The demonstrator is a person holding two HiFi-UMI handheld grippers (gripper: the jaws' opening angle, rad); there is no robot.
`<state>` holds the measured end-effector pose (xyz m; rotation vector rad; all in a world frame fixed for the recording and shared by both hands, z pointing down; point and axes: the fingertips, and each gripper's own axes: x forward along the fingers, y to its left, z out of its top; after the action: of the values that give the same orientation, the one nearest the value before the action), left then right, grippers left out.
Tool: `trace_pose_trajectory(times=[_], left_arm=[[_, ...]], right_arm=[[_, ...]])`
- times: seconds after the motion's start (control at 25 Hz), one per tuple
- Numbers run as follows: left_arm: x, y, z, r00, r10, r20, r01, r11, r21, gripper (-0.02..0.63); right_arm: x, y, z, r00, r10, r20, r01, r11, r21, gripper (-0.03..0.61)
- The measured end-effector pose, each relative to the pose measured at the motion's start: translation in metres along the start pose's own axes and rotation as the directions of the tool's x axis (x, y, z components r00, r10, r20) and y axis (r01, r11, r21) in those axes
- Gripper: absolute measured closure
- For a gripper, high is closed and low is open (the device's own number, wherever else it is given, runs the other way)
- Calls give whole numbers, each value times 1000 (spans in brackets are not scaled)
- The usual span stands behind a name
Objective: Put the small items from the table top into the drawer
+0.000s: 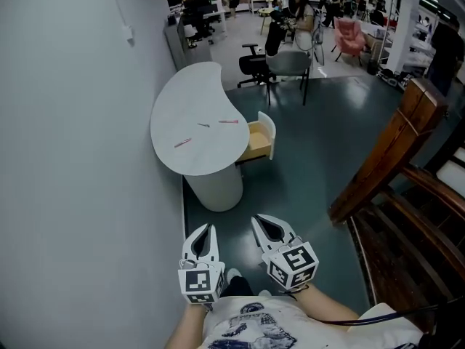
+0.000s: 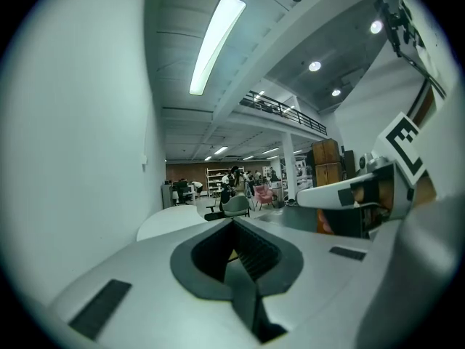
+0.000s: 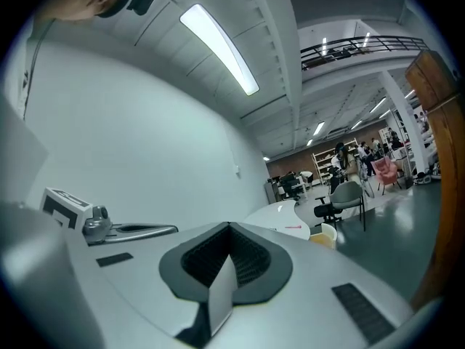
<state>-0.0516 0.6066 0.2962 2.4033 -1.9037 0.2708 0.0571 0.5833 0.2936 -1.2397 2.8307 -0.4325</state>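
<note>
Closest to me, low in the head view, both claws hang over the dark floor [image 1: 320, 158], side by side and well apart from the worktop. My left claw [image 1: 206, 229] has its jaws pressed together with nothing between them. My right claw [image 1: 260, 222] is the same, its jaws together and empty.

Farther off, against the pale wall [image 1: 73, 158], stands the white curved worktop [image 1: 182, 97]. Three small items lie on it. One pink stick [image 1: 183, 142] lies near the wall side, a second pink stick [image 1: 228, 121] lies near the drawer side, and a small dark piece [image 1: 203, 125] lies between them. They may be pens, but they are too small to tell.

The drawer [image 1: 256, 141] stands pulled out at the worktop's right edge, pale wood inside. A black office chair [image 1: 254, 62] and a grey chair [image 1: 289, 62] stand beyond.
</note>
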Motion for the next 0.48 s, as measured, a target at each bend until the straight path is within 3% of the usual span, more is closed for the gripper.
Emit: trace_pose_trajectory(times=[0.48], left_arm=[[78,33,-2,999,-34,-6,34,999,-29,591]], right_arm=[[62,-45,-5,998,-42,-54,43,999,16,558]])
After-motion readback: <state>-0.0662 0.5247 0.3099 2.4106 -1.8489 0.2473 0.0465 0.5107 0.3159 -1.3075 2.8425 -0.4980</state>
